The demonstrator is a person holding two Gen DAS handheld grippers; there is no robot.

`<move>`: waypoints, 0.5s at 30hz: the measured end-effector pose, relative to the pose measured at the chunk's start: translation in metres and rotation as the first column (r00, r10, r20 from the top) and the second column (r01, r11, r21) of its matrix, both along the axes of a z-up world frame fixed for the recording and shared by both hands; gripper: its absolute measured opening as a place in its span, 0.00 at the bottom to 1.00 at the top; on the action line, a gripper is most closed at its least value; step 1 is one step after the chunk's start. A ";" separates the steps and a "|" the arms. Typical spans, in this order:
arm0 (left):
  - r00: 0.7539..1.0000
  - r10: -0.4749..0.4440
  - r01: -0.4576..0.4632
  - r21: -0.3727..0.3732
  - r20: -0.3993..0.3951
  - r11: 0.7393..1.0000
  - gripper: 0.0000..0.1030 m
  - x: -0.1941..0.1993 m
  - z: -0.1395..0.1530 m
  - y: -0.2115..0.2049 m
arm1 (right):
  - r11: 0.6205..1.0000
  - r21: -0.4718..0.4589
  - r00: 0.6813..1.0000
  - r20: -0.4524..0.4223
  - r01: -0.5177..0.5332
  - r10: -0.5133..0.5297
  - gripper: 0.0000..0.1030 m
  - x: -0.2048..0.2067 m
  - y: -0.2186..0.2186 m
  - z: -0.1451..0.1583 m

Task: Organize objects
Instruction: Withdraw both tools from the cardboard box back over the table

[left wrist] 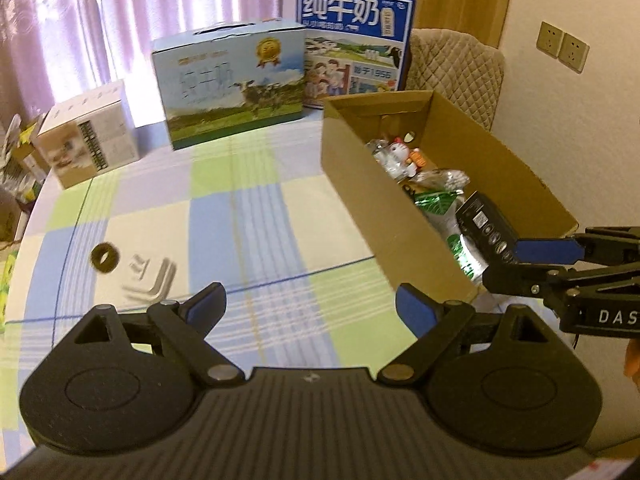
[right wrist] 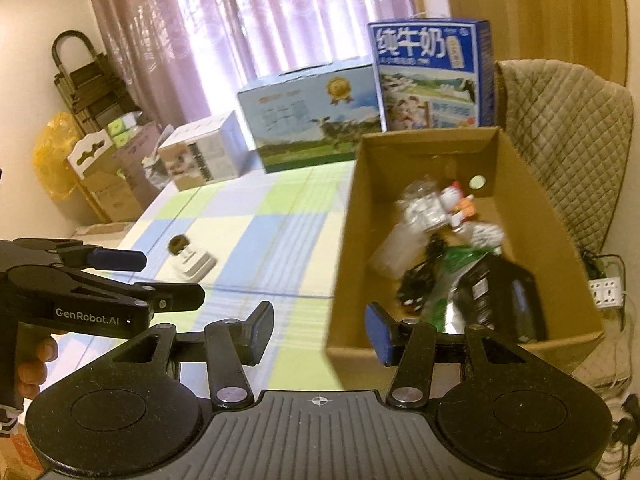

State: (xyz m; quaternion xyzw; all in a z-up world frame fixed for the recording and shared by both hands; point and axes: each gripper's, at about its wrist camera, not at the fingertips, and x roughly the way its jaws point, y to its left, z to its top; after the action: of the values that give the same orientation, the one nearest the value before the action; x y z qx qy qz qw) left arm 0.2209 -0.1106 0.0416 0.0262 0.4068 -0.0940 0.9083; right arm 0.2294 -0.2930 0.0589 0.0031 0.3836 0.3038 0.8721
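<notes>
An open cardboard box [left wrist: 360,184] [right wrist: 344,248] stands on the right of the checked tablecloth. Inside lie a black carton [left wrist: 486,226] [right wrist: 504,300], a green packet [left wrist: 436,204] [right wrist: 452,276], a small white and red toy figure [left wrist: 400,148] [right wrist: 452,196], clear plastic and a black cable. On the cloth to the left lie a dark tape ring [left wrist: 105,257] [right wrist: 179,245] and a white flat piece [left wrist: 150,276] [right wrist: 196,266]. My left gripper [left wrist: 310,306] [right wrist: 172,278] is open and holds nothing above the cloth. My right gripper [right wrist: 320,332] [left wrist: 506,266] is open at the box's near corner, holding nothing.
Two blue milk cartons [left wrist: 236,88] [left wrist: 356,48] and a white carton [left wrist: 88,136] stand along the table's far edge. A quilted chair [right wrist: 560,128] is behind the box. Floor boxes and a yellow bag [right wrist: 52,156] are at the left, a power strip [right wrist: 608,292] at the right.
</notes>
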 end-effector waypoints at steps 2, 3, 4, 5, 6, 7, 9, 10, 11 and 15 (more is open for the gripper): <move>1.000 0.008 -0.008 -0.004 -0.004 1.000 0.87 -0.007 -0.001 0.013 | 1.000 0.003 1.000 -0.015 -0.009 0.009 0.47 -0.005 0.011 -0.003; 1.000 0.011 -0.012 -0.006 -0.006 1.000 0.87 -0.009 -0.001 0.018 | 1.000 0.001 1.000 -0.020 -0.012 0.012 0.47 -0.008 0.016 -0.003; 1.000 0.015 -0.015 -0.007 -0.009 1.000 0.87 -0.011 -0.002 0.023 | 1.000 -0.002 1.000 -0.022 -0.016 0.016 0.47 -0.011 0.021 -0.005; 1.000 0.019 -0.019 -0.008 -0.011 1.000 0.87 -0.013 -0.003 0.030 | 1.000 -0.007 1.000 -0.025 -0.018 0.018 0.47 -0.012 0.025 -0.006; 1.000 0.022 -0.022 -0.009 -0.015 1.000 0.87 -0.015 -0.004 0.036 | 1.000 -0.011 0.999 -0.030 -0.019 0.019 0.47 -0.015 0.031 -0.008; 0.999 0.025 -0.026 -0.010 -0.021 1.000 0.87 -0.016 -0.006 0.043 | 1.000 -0.011 0.999 -0.033 -0.021 0.021 0.47 -0.017 0.036 -0.009; 0.999 0.034 -0.034 -0.008 -0.032 0.999 0.87 -0.019 -0.010 0.054 | 1.000 -0.017 0.999 -0.044 -0.022 0.021 0.47 -0.020 0.047 -0.014; 0.999 0.039 -0.040 -0.008 -0.037 0.999 0.87 -0.019 -0.013 0.060 | 1.000 -0.023 0.999 -0.048 -0.021 0.020 0.47 -0.021 0.052 -0.017; 0.998 0.045 -0.046 -0.009 -0.044 0.999 0.87 -0.020 -0.015 0.068 | 0.999 -0.029 0.998 -0.053 -0.021 0.020 0.47 -0.023 0.057 -0.020; 0.996 0.065 -0.066 -0.013 -0.063 0.998 0.87 -0.023 -0.023 0.094 | 0.998 -0.062 0.996 -0.087 -0.017 0.011 0.47 -0.028 0.081 -0.036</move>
State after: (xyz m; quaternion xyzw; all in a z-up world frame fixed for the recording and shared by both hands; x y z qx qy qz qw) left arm 0.1980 -0.0168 0.0188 0.0031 0.4350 -0.0682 0.8978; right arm 0.2018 -0.2120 0.0230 -0.0136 0.4305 0.2973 0.8521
